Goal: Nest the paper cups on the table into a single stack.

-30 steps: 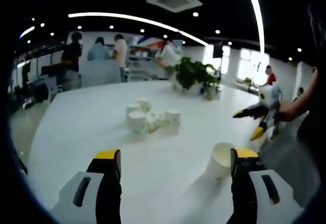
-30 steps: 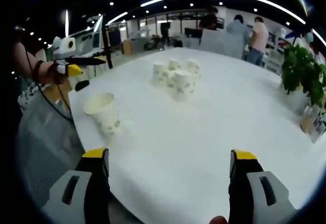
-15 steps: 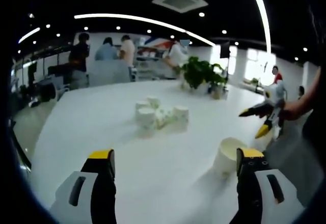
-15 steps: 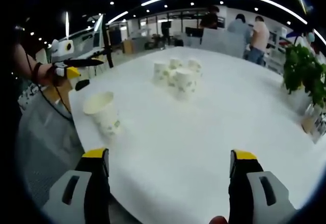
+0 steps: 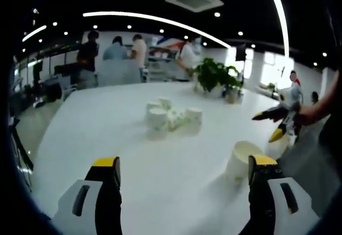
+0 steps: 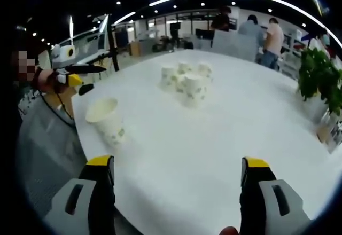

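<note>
My left gripper point(image 5: 183, 165): jaws spread wide, nothing between them, held low over the white bench point(image 5: 107, 139). Just beside the right jaw's tip stands a single paper cup point(image 5: 240, 159), upright, long axis vertical, mouth pointing up, near the bench edge.

My right gripper point(image 6: 178, 164): jaws likewise spread, pinching nothing. In the right gripper view the same lone cup point(image 6: 107, 122) stands ahead and to the left, upright, mouth up, faint print on its wall. My left gripper shows past it at the bench edge point(image 6: 80, 73), hand on it.

Farther in, mid-bench: a cluster of paper cups point(image 5: 172, 119), also point(image 6: 187, 80), packed close, touching or nearly so; all appear upright. Well apart from the lone cup.

Beyond: potted plant point(image 5: 215, 76) on the far bench side. People point(image 5: 116, 48) stand in the background.
</note>
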The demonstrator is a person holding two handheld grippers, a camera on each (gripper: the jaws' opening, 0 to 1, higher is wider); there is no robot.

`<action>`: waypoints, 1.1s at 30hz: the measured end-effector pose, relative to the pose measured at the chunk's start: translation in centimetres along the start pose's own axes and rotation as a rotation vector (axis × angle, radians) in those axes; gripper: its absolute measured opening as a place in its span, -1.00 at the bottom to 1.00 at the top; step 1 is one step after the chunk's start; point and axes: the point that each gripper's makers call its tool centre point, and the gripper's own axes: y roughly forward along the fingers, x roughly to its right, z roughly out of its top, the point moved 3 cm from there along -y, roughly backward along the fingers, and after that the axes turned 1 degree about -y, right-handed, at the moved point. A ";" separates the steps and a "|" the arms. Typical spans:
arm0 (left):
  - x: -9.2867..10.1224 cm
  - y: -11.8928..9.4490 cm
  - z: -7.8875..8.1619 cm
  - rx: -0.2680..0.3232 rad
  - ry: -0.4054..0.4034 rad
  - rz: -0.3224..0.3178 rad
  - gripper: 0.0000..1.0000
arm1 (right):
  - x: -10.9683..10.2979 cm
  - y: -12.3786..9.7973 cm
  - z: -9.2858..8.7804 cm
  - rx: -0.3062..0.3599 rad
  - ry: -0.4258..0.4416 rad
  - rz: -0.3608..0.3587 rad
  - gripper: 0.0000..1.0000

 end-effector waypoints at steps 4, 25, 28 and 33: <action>0.0 -0.1 -0.2 -0.004 -0.003 -0.001 0.97 | 0.6 0.5 0.9 0.007 -0.011 -0.002 0.94; 0.3 -0.2 -1.4 -0.041 0.018 -0.020 0.97 | 3.8 7.3 7.8 0.052 -0.093 0.027 0.78; 0.4 -0.2 -1.6 -0.048 0.009 -0.019 0.97 | 3.8 8.2 8.2 0.048 -0.106 0.040 0.78; 0.3 -0.3 -1.9 -0.055 0.006 -0.018 0.97 | 4.3 9.5 8.7 0.042 -0.105 0.053 0.74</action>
